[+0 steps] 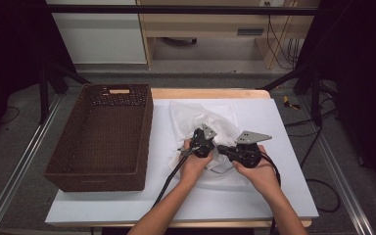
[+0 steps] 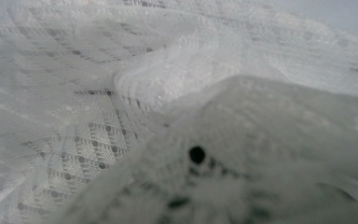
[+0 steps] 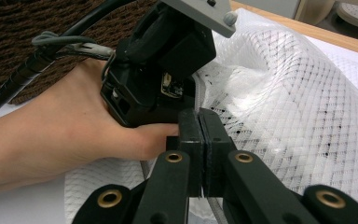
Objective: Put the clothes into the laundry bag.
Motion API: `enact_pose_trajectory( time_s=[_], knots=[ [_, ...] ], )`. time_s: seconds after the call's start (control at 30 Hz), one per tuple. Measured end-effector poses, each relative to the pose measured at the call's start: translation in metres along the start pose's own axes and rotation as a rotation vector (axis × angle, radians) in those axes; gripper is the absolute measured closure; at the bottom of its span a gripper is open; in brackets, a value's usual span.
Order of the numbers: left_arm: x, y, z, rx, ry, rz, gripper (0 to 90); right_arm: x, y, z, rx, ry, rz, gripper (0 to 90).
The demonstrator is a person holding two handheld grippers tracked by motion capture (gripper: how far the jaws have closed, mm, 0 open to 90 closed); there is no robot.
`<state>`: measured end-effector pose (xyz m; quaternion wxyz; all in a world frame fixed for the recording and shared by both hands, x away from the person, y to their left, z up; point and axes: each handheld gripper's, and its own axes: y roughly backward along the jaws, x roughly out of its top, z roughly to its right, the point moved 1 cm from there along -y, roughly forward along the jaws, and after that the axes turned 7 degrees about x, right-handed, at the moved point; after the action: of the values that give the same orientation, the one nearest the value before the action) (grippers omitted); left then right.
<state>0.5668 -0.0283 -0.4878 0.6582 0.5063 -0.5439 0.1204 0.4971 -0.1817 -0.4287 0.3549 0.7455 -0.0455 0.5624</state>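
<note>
A white mesh bag (image 1: 196, 115) lies crumpled on the white table cover (image 1: 286, 161), just right of the basket. Both hands hold grippers over its near part. My left gripper (image 1: 204, 146) is pushed into the bag. In the left gripper view the mesh (image 2: 121, 70) drapes right over the camera and hides the jaws. My right gripper (image 1: 222, 149) points left at it. Its black jaws (image 3: 200, 135) are pressed together, with a strip of white mesh (image 3: 298, 107) showing between them lower down. The left gripper's body (image 3: 158, 70) and its hand sit directly beyond.
A dark brown woven basket (image 1: 98, 182) stands on the table's left half, and its wall (image 3: 9, 37) shows behind the left hand. Black cables trail from both grippers toward the near edge. Frame rails run along both sides of the table.
</note>
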Motion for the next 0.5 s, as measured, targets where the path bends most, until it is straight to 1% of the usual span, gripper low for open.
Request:
enact_pose_trajectory(
  time_s=[0.23, 0.4, 0.5],
  knots=[
    [0.0028, -0.0039, -0.0015, 0.005, -0.008, 0.001, 90.0, -0.0002, -0.0001, 0.0012, -0.001, -0.004, 0.002, 89.4],
    [0.0044, -0.0070, -0.0026, 0.014, 0.005, 0.006, 90.0, -0.0003, 0.0003, 0.0019, -0.008, -0.007, 0.007, 89.4],
    [0.0053, -0.0080, -0.0030, 0.017, 0.001, 0.003, 90.0, -0.0003, 0.0009, 0.0014, -0.007, -0.008, 0.008, 89.4]
  ],
)
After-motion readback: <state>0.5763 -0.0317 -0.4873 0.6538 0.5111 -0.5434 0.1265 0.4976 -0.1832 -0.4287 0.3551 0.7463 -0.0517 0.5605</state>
